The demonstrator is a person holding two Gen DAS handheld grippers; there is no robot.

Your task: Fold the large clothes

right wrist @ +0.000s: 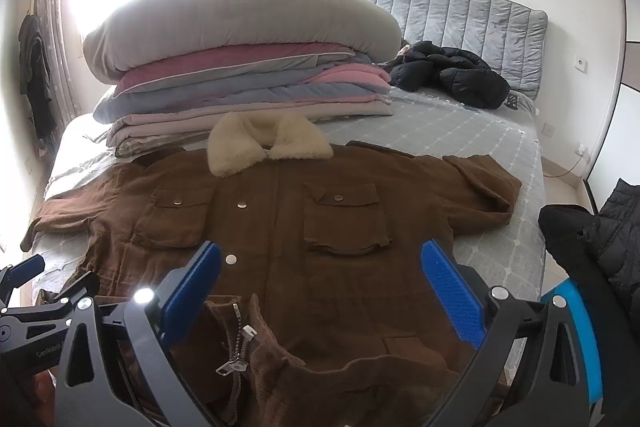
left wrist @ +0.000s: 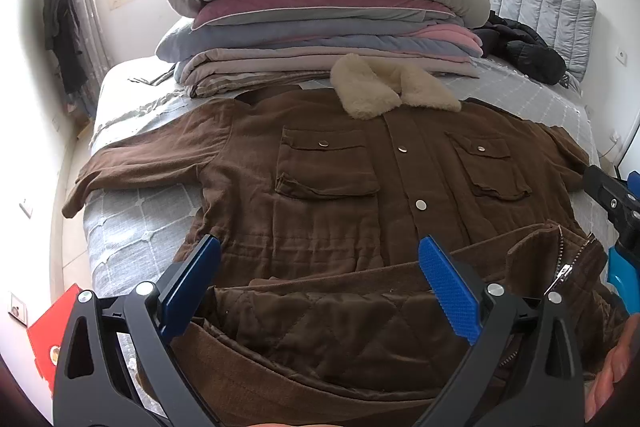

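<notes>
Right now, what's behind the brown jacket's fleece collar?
Directly behind the fleece collar sits a stack of folded bedding, topped by a thick grey duvet. Further right, a black puffer jacket lies against the headboard. The bed surface under the stack is hidden.

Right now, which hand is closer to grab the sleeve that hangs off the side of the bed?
Left. The left gripper hangs open over the coat's hem on the side where that sleeve droops off the bed. The right gripper, also open, sits nearer the other sleeve.
</notes>
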